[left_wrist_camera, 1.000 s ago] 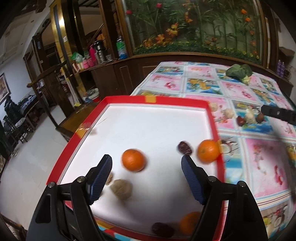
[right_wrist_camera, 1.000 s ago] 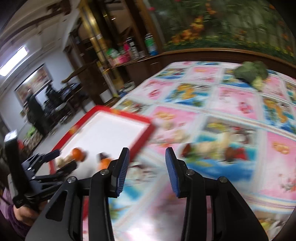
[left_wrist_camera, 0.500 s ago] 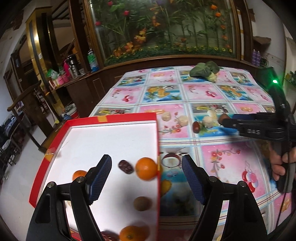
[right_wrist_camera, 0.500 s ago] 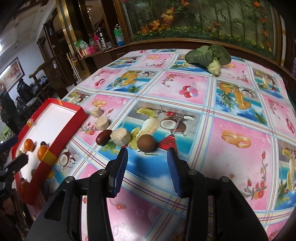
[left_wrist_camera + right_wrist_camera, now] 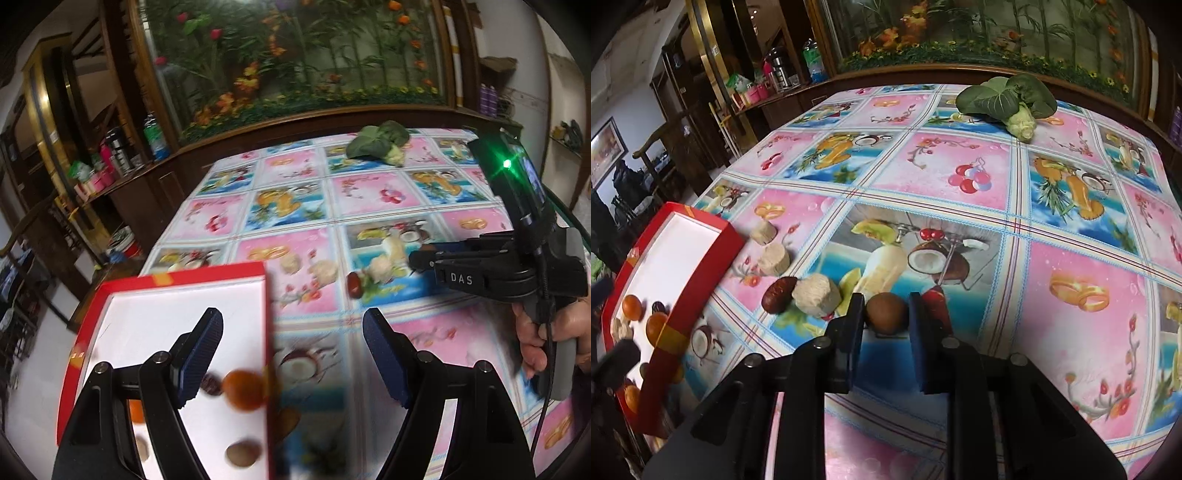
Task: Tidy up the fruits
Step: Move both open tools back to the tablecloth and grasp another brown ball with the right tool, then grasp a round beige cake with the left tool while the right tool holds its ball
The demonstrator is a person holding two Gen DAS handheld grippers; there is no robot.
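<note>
A small round brown fruit (image 5: pixel 886 314) lies on the patterned tablecloth between the pads of my right gripper (image 5: pixel 886 297). Its jaws are closing and both pads touch the fruit's sides. Left of it lie a dark red date (image 5: pixel 777 293) and three pale cut chunks (image 5: pixel 816 295). The red tray (image 5: pixel 701 275) with a white floor holds oranges (image 5: pixel 243 389), a date (image 5: pixel 210 384) and a brown fruit (image 5: pixel 242 454). My left gripper (image 5: pixel 291 321) hangs open over the tray's right rim, with nothing between its fingers. The right gripper (image 5: pixel 417 258) shows at the right of the left wrist view.
A leafy green vegetable (image 5: pixel 1004 98) lies at the far end of the table. A person's hand (image 5: pixel 554 332) holds the right gripper's handle. A dark wooden counter with bottles and jars (image 5: pixel 775 79) runs behind the table; chairs stand to the left.
My right gripper came down over the brown fruit and its jaws narrowed around it. My left gripper swung right, from above the tray's middle to its right rim, still open.
</note>
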